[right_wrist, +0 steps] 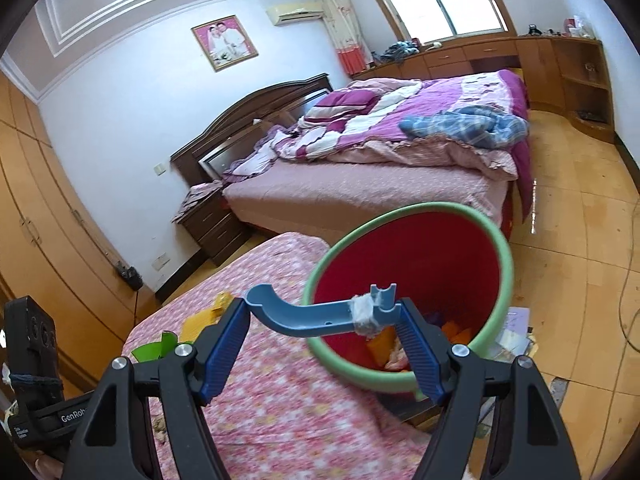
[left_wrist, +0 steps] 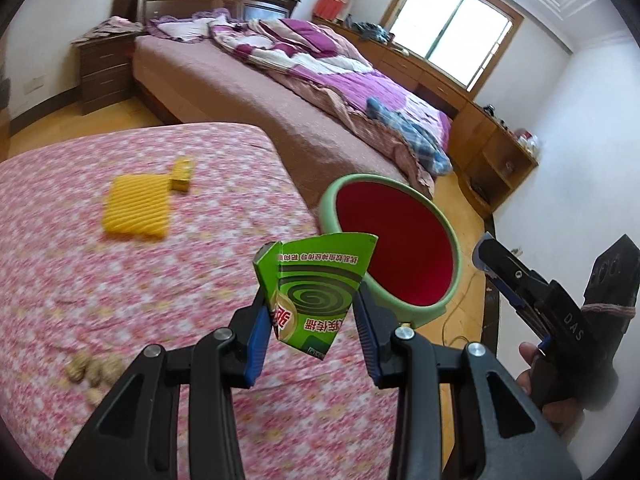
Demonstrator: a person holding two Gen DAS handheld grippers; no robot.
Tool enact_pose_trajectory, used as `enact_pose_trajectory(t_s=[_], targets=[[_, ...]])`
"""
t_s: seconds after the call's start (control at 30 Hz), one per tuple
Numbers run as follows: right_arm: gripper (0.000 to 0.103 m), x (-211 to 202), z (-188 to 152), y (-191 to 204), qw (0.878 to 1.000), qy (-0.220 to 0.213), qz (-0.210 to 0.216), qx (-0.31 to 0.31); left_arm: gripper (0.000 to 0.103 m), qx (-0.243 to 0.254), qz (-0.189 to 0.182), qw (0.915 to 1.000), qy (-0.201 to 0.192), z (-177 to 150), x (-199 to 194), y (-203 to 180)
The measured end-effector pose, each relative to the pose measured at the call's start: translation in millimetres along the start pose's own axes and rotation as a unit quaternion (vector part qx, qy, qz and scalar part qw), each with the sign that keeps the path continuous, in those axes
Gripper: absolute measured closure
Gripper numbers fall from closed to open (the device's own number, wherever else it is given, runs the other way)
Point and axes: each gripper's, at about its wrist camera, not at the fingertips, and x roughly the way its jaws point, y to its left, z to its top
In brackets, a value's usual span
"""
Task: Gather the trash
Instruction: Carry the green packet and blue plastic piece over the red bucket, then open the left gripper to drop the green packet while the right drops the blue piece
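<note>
Left wrist: your left gripper (left_wrist: 312, 316) clamps a torn green mosquito-coil box (left_wrist: 316, 296) above the floral bedspread (left_wrist: 120, 280), near the red bin (left_wrist: 394, 246) (green rim).

Right wrist: your right gripper (right_wrist: 322, 320) pinches a taped blue plastic piece (right_wrist: 316, 312) crosswise at the bin (right_wrist: 412, 264) mouth; scraps lie inside.

Floral cover (left_wrist: 100, 280) motion-blurred, bin (right_wrist: 496, 248) contents mostly hidden by rim
</note>
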Motion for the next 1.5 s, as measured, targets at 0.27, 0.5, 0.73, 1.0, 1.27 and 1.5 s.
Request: enact_pose_trajectory(t_s=[0.27, 0.5, 0.73, 1.0, 1.27, 1.5], targets=[[0.027, 9.1, 11.8, -28.6, 1.000, 0.003, -0.022, 0.015, 0.063, 0.034, -0.010, 0.9992, 0.017, 15.7, 36.9, -33.3], [0.027, 21.0, 18.0, -58.1, 0.999, 0.007, -0.038, 0.034, 0.063, 0.057, -0.016, 0.9973, 0.042, 20.2, 77.5, -56.6], [0.027, 37.0, 21.4, -80.3, 0.998, 0.018, -0.044, 0.047, 0.063, 0.084, -0.009, 0.9949, 0.054, 23.5, 111.5, -75.5], [0.027, 57.1, 22.3, -98.0, 0.997, 0.029, -0.048, 0.052, 0.056, 0.109, 0.006, 0.9920, 0.063, 20.8, 143.0, -82.4], [0.026, 76.3, 21.6, -103.4, 0.997, 0.044, -0.040, 0.053, 0.051, 0.087, -0.009, 0.9943, 0.061, 20.8, 149.4, -71.8], [0.017, 80.4, 20.1, -91.3, 0.998, 0.044, -0.034, 0.040, 0.049, 0.065, -0.023, 0.9964, 0.050, 22.9, 139.9, -62.0]])
